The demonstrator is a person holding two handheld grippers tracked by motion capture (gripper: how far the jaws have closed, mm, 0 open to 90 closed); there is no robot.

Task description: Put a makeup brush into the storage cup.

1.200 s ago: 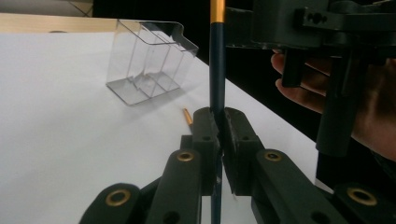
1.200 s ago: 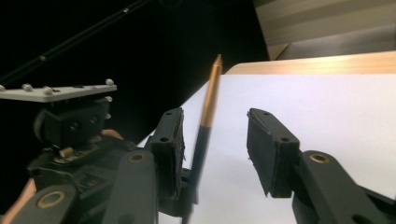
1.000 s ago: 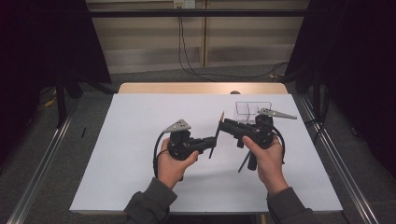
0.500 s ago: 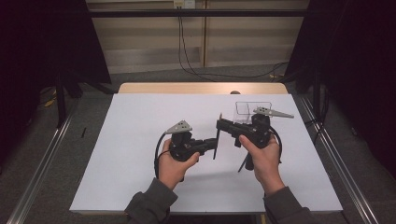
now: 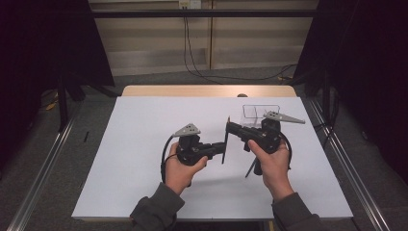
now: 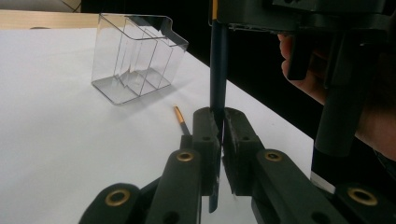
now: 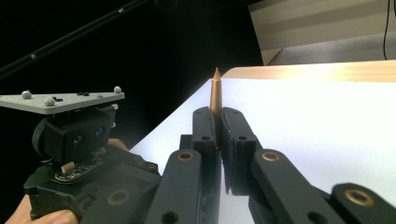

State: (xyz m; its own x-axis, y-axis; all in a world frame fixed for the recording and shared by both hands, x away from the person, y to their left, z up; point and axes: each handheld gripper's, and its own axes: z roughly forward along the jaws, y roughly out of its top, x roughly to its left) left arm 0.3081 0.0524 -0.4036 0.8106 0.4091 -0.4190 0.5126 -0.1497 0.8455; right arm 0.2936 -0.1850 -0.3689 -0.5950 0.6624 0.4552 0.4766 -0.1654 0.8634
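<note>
Two grippers are sharing one slim dark pen, which is standing nearly upright above the white table, on the person's side of the clear organizer and a little to its left in the high view. The left gripper is pinching the pen's lower shaft with its jaws pressed together on it. The right gripper is clamping the upper end, with the copper-coloured tip poking out above its jaws. This is reading as a handover, and doing it well is a matter of order: the right grip should be proving firm before the left one is letting go, and the left jaws should be spreading straight off the shaft without dragging or tilting it. Another pen-like stick is lying on the table just in front of the organizer, so the held pen should be staying clear of it. Compared with a second ago, both hands are sitting almost where they were, but the right jaws have just been closing, going from spread around the pen's top to squeezing it.
</note>
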